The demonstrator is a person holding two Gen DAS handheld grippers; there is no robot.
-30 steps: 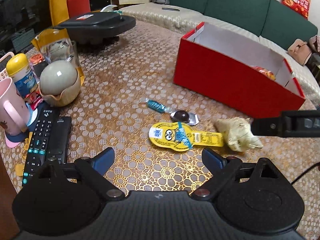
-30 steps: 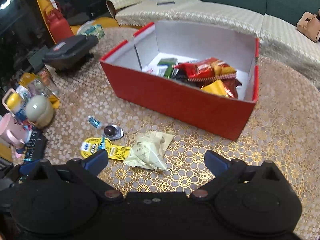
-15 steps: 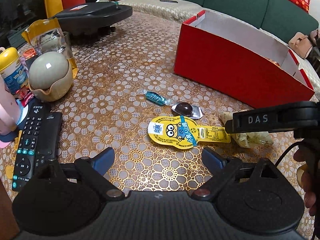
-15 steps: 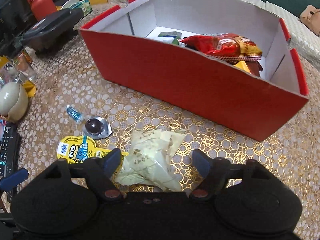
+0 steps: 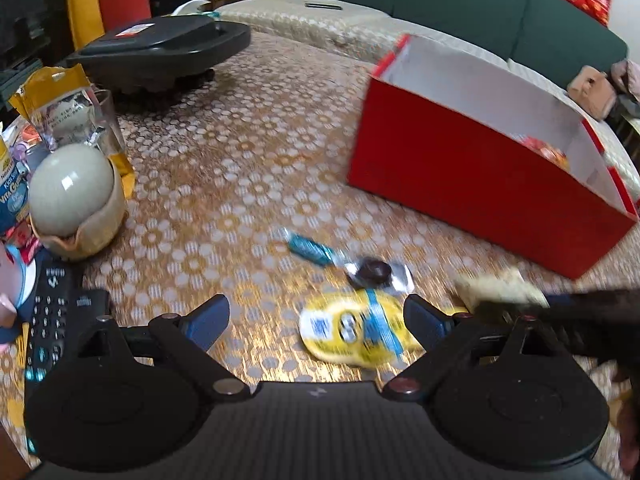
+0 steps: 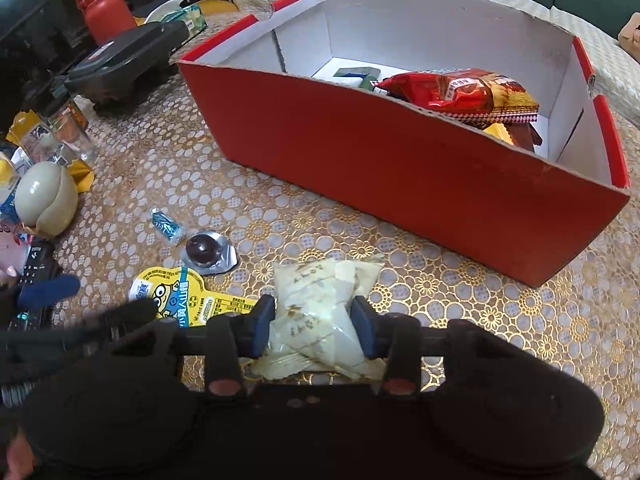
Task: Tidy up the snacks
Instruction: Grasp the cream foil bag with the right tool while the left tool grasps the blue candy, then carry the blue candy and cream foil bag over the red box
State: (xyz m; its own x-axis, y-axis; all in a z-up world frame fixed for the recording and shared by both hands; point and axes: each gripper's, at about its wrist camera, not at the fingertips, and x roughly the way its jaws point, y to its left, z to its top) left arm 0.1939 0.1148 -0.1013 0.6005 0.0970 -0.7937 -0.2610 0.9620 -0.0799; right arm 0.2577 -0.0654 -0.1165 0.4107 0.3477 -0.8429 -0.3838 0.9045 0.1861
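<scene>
Left claw [image 5: 316,316] hangs wide open w/ nothing in it, over the yellow Minion snack [image 5: 356,332], prob next to grab, & right claw [image 6: 313,326] is closing on the pale snack bag [image 6: 320,304], on the table by the red box [image 6: 400,152].

The red box [image 6: 400,168] is cardboard, matt red outside and plain white within, its cut top edge raw and slightly rough. Inside it lies a glossy red foil bag [image 6: 452,90]. In front of the box, the pale packet [image 6: 320,312] is crinkled translucent plastic. Left of the box, a dark sweet [image 6: 206,250] sits in shiny silver foil. Under the box, the counter [image 6: 500,320] wears a gold-patterned cloth with a slight sheen.
</scene>
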